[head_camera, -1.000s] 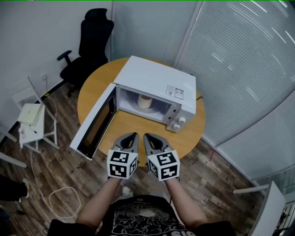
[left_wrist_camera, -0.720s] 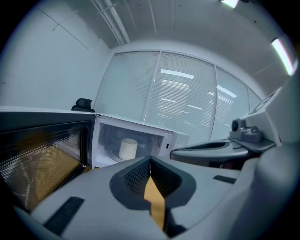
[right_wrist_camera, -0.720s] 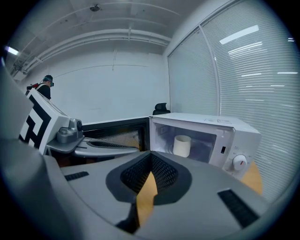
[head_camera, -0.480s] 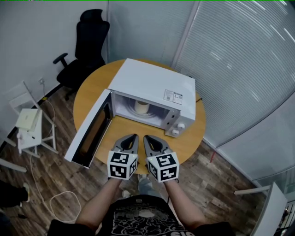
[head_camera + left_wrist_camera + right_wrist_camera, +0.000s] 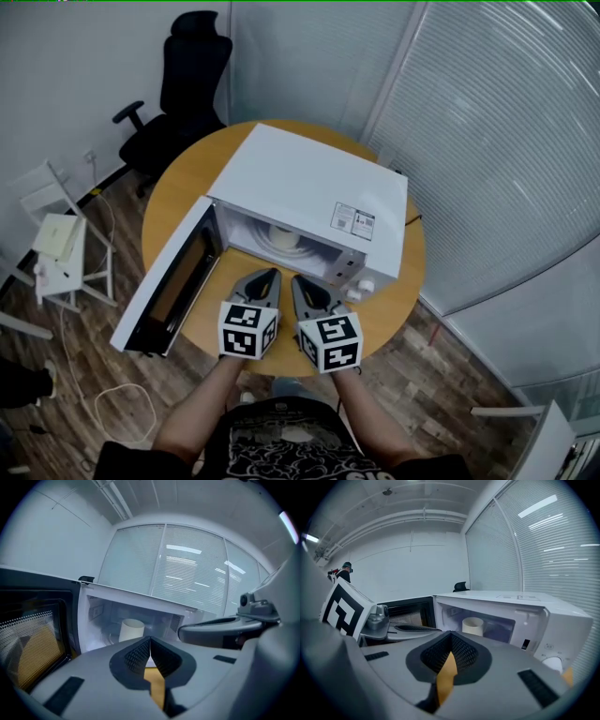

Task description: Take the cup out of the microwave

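Both shut, empty: left gripper [image 5: 271, 274], right gripper [image 5: 296, 277]. Cup [image 5: 284, 234] at 12; unless we open, we'll topple it.

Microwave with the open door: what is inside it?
One pale cup stands inside the microwave, its door open. Whether the cup holds anything is hidden by its wall.

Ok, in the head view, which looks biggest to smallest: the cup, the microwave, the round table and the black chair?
1. the round table
2. the microwave
3. the black office chair, though it stands farther from the camera, so this rank is unsure
4. the cup, inside the microwave
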A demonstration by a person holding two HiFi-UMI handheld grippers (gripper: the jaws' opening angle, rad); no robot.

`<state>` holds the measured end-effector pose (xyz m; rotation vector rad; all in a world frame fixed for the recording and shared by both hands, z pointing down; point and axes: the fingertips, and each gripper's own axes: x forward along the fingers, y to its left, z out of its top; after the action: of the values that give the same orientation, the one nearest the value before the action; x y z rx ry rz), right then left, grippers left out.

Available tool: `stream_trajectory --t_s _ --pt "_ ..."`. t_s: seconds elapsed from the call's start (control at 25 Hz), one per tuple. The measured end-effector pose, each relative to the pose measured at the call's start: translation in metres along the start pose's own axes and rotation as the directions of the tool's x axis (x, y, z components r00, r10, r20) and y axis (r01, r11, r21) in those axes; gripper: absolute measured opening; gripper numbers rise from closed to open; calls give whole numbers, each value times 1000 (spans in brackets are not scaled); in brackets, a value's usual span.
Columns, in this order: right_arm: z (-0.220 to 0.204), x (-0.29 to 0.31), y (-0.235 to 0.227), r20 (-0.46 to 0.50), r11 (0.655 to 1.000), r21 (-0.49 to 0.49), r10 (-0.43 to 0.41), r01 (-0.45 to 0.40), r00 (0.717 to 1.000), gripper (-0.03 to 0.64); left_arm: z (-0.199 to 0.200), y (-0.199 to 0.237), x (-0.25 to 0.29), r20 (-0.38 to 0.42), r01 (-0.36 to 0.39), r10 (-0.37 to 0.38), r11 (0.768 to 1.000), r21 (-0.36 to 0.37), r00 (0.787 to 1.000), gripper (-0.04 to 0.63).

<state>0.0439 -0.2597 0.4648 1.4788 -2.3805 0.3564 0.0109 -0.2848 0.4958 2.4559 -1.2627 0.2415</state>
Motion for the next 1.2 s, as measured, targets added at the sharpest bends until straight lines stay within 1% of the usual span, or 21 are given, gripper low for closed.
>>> stream_trajectory --t_s 0.12,0.24,0.32,0.44,0.68,0.72,0.84,1.0,1.2 --pt "1 10 -13 -9 1000 1 14 -14 1000 15 4 4 16 13 -6 6 1000 -2 1000 12" --pt "2 19 -21 -13 1000 5 29 -29 999 15 4 7 31 19 -9 9 1000 19 1000 12" --pt "3 25 -24 -14 999 2 38 -38 999 15 6 11 40 28 -21 20 999 32 999 12" --pt "4 31 -29 -16 999 -7 48 -48 999 15 6 17 49 42 -37 36 999 29 998 12" --pt "2 43 -34 -17 998 1 60 -60 998 15 -1 24 64 45 -23 22 999 35 999 14" --pt "1 45 -34 -18 998 2 62 -62 998 15 -2 25 66 47 -21 19 999 34 999 19" --pt "-1 49 -34 -20 998 4 68 -68 998 15 -5 27 72 47 2 -4 999 37 999 74" --pt "-2 53 -38 -20 998 2 67 -67 998 15 -10 28 79 43 18 -21 998 55 999 105" --pt "-3 57 -43 -23 998 1 62 -62 998 15 -14 34 86 45 13 -16 998 57 999 142"
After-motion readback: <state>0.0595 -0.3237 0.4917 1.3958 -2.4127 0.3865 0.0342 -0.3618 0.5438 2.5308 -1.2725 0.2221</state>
